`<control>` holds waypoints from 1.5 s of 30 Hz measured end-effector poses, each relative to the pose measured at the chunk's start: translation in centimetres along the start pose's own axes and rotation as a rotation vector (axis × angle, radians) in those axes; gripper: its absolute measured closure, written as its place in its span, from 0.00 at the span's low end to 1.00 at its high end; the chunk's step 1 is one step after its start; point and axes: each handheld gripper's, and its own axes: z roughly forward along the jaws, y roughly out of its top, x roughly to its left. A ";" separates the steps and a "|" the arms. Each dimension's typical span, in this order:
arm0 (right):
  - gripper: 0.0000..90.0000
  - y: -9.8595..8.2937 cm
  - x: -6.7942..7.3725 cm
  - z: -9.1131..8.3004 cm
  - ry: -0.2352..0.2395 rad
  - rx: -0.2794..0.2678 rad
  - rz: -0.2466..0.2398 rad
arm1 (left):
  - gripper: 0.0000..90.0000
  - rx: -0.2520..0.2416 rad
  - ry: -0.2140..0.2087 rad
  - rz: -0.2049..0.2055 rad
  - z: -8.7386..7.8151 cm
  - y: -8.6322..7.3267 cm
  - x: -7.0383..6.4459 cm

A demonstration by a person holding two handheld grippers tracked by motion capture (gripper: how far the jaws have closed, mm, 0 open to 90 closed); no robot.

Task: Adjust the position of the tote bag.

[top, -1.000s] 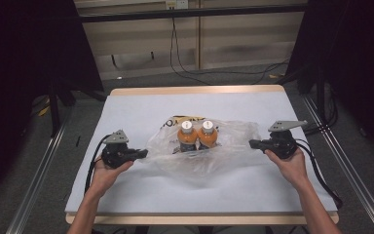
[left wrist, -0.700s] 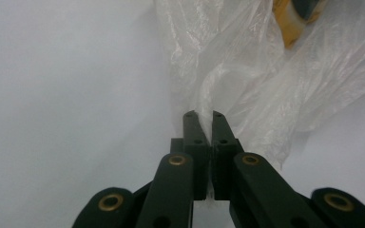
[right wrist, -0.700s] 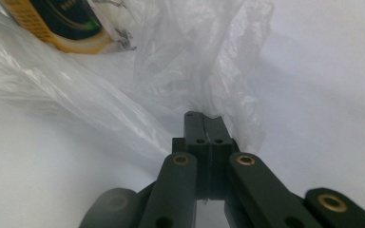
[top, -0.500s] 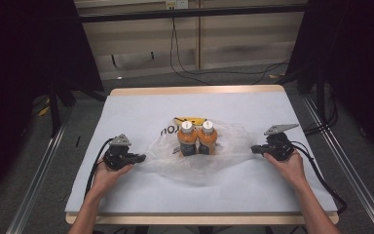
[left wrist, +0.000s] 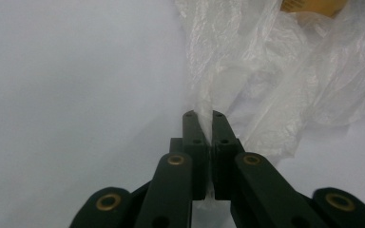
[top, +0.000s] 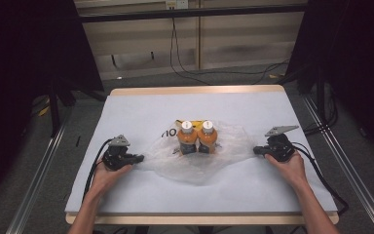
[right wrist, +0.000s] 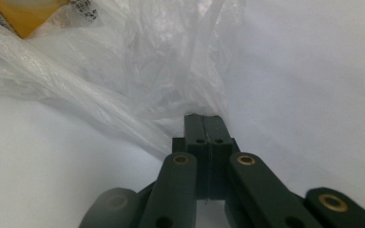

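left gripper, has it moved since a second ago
Yes. In the high view the left gripper, shut on the plastic bag, has come back toward the near table edge and away from the two bottles.

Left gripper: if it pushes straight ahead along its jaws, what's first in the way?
The left gripper is already shut on the clear plastic bag, so bunched film comes first. Beyond it, likely the nearer orange bottle inside the bag, though depth is hard to judge from the gripper view.

Your yellow packet (left wrist: pixel 313 5) is cut off at twelve o'clock; the bottles' (top: pixel 197 139) labels are too small to read.
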 end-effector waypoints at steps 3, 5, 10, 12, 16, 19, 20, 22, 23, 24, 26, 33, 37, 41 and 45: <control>1.00 0.0 0.1 -0.2 0.003 -0.015 -0.005 | 0.86 -0.013 -0.001 0.000 -0.2 0.1 -0.1; 0.90 0.1 0.3 -0.4 0.015 -0.042 0.000 | 0.75 -0.048 -0.009 -0.013 -0.6 0.3 -0.2; 0.72 0.7 0.7 -1.7 0.022 -0.128 -0.005 | 0.56 -0.130 -0.025 -0.007 -1.7 0.8 -0.7; 0.69 0.8 0.8 -1.9 0.028 -0.140 -0.015 | 0.53 -0.172 -0.027 -0.007 -2.3 1.2 -1.0; 0.56 1.1 1.0 -3.1 0.038 -0.209 0.000 | 0.45 -0.208 -0.026 -0.003 -3.0 1.6 -1.4; 0.48 1.5 1.1 -4.1 0.024 -0.240 -0.004 | 0.41 -0.239 -0.017 -0.016 -3.3 1.8 -1.5; 0.45 1.7 1.3 -4.7 0.038 -0.266 -0.001 | 0.40 -0.250 -0.012 -0.022 -3.4 1.9 -1.6; 0.43 1.9 1.4 -5.0 0.035 -0.277 -0.003 | 0.39 -0.264 -0.005 -0.027 -3.7 2.0 -1.6; 0.42 2.0 1.5 -5.2 0.035 -0.287 -0.003 | 0.39 -0.277 -0.002 -0.033 -3.9 2.1 -1.7; 0.43 2.2 1.7 -5.4 0.039 -0.294 -0.003 | 0.39 -0.288 0.003 -0.034 -4.1 2.2 -1.7; 0.42 2.7 2.2 -5.8 0.033 -0.311 -0.016 | 0.39 -0.313 0.006 -0.035 -4.7 2.3 -1.8; 0.53 3.8 3.3 -7.3 0.041 -0.361 -0.057 | 0.59 -0.347 -0.043 0.018 -5.7 3.3 -2.7; 0.74 4.3 4.1 -7.3 0.089 -0.359 -0.091 | 0.77 -0.308 -0.077 0.088 -4.8 4.6 -4.1; 0.85 4.9 5.0 -6.1 0.112 -0.307 -0.140 | 0.84 -0.258 -0.101 0.122 -3.2 5.7 -4.9; 0.95 5.9 6.0 -4.3 0.141 -0.253 -0.185 | 0.91 -0.210 -0.121 0.151 -1.6 6.7 -5.5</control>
